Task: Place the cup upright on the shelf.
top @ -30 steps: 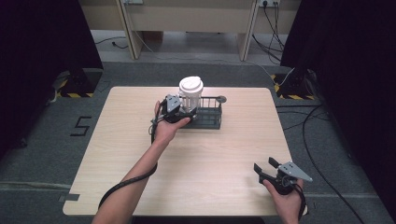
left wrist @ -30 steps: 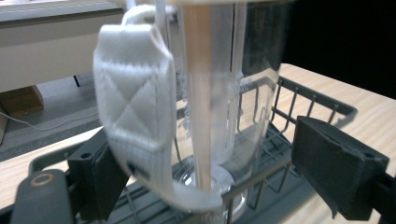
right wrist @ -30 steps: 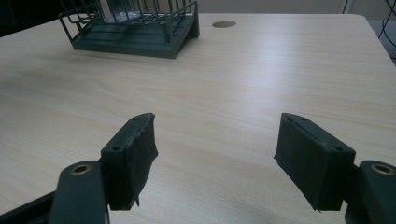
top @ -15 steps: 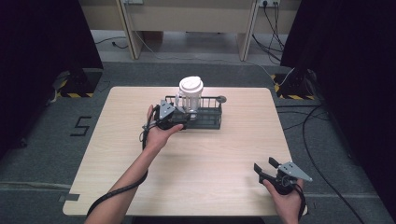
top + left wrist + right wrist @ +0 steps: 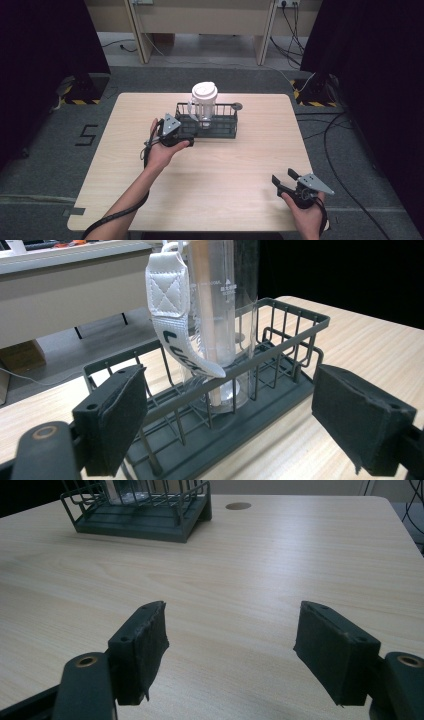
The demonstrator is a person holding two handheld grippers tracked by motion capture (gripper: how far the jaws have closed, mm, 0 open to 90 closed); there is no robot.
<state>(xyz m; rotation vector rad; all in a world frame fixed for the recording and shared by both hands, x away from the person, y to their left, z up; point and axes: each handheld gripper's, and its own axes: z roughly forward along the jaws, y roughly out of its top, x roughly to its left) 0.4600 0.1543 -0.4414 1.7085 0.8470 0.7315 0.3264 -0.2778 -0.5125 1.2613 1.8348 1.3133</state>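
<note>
Pale wooden table (image 5: 225,170) lay mostly bare. Wire basket (image 5: 207,126) sat near far edge, clear bottle (image 5: 204,102) upright inside. Left gripper (image 5: 186,135) just beside basket's left end, jaws wide, holding nothing. Right gripper (image 5: 282,179) near front right corner, jaws spread, empty.

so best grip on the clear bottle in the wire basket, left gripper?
Probably the upper body, just under the white lid, coming in level from the left gripper side. The bottle stands upright, and the basket walls fence off its lower part. Its strap hangs on that near side, so the open fingers should straddle it.
</note>
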